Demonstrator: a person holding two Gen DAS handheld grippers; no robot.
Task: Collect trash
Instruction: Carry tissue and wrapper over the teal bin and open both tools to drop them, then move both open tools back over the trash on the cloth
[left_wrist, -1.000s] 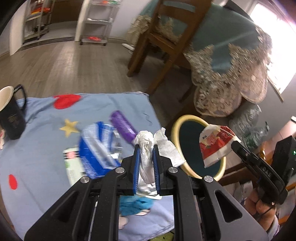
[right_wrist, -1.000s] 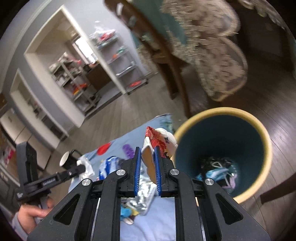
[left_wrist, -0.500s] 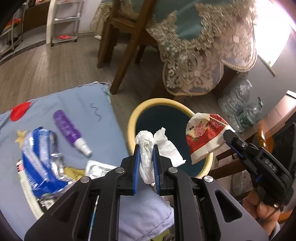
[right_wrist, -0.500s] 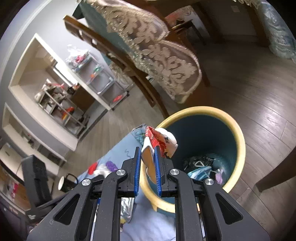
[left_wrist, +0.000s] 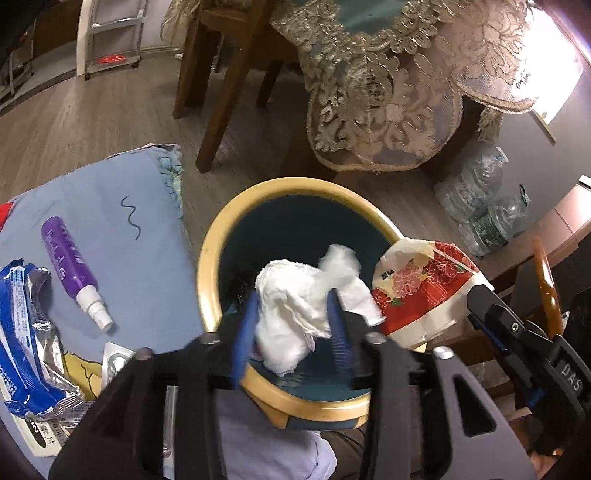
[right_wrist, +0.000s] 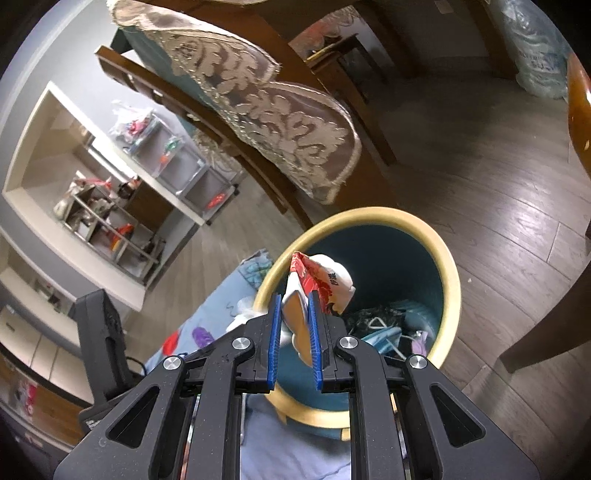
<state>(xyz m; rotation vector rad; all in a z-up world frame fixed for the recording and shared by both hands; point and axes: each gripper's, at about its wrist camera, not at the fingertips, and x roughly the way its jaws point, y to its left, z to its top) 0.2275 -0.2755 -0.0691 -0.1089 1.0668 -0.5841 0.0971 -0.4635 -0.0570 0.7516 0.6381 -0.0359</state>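
You had the left hand-held gripper over the bin, its jaws opening around the crumpled tissue so it would drop inside. Your right hand-held gripper was clamped on the red floral wrapper, its long axis pointing up over the near rim.

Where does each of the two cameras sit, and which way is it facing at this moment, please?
Left wrist: sits on the left gripper, looking down into the bin; its opening fingers flank the white tissue.
Right wrist: sits on the right gripper, facing the bin and chair; its fingers pinch the red floral wrapper.
Shared: bin, blue cloth, wrapper, purple bottle.
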